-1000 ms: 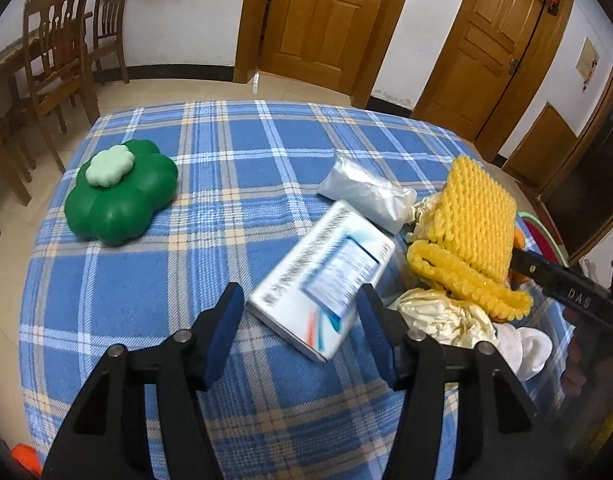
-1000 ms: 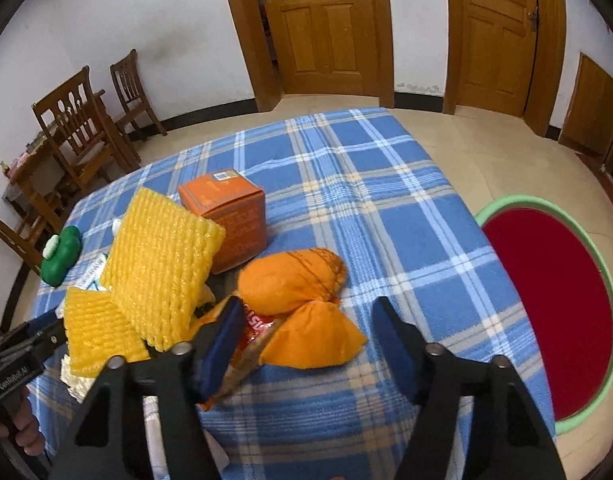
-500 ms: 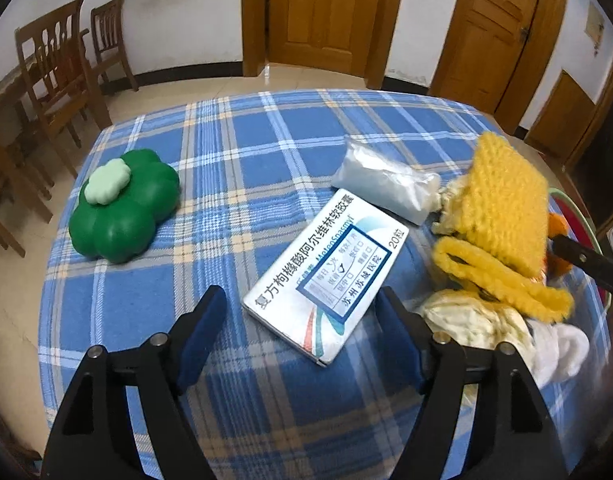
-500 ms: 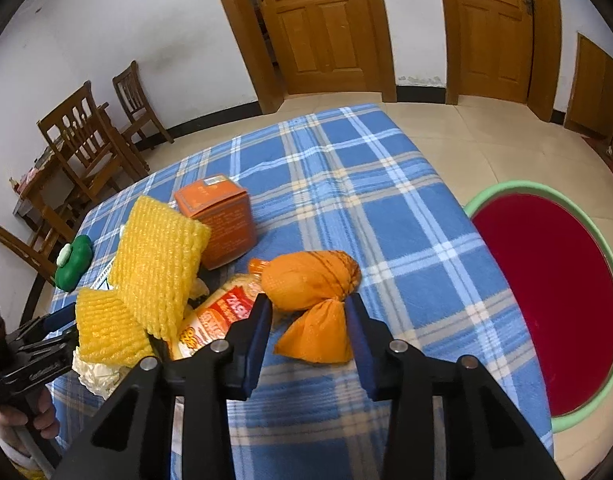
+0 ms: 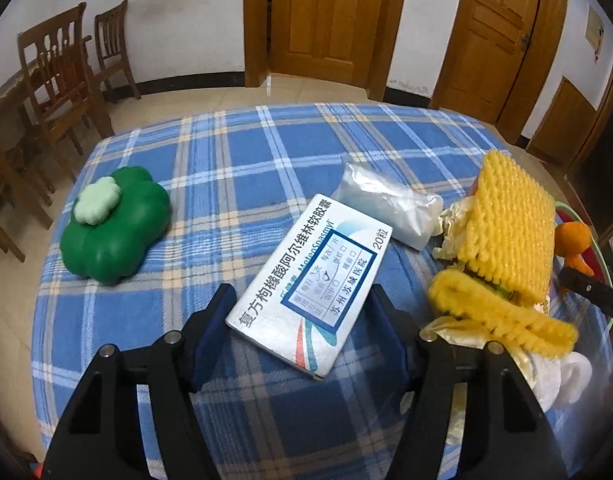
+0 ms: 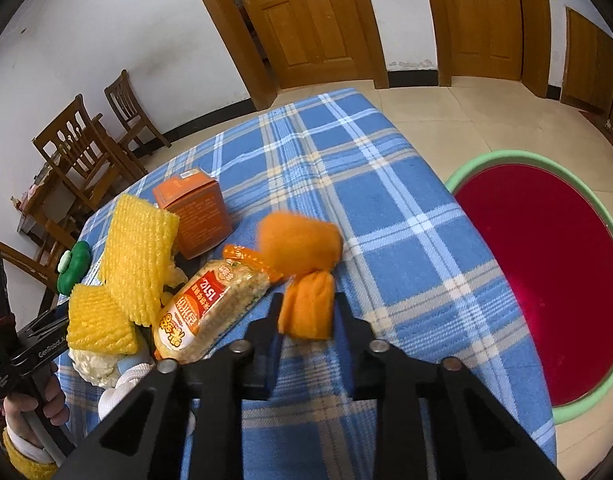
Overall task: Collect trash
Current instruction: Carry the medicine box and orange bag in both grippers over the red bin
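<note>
On the plaid table, right fingers pinch one orange bag; left fingers gape beside one box

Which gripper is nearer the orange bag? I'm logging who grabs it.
Right. The right gripper has its fingers closed on the orange bag, while the left gripper sits open around the white box, across the pile.

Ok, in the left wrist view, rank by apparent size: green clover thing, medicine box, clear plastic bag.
1. Medicine box, though it lies nearest the camera, which inflates it.
2. Green clover thing, close behind it.
3. Clear plastic bag, clearly smallest, and farthest away.
</note>
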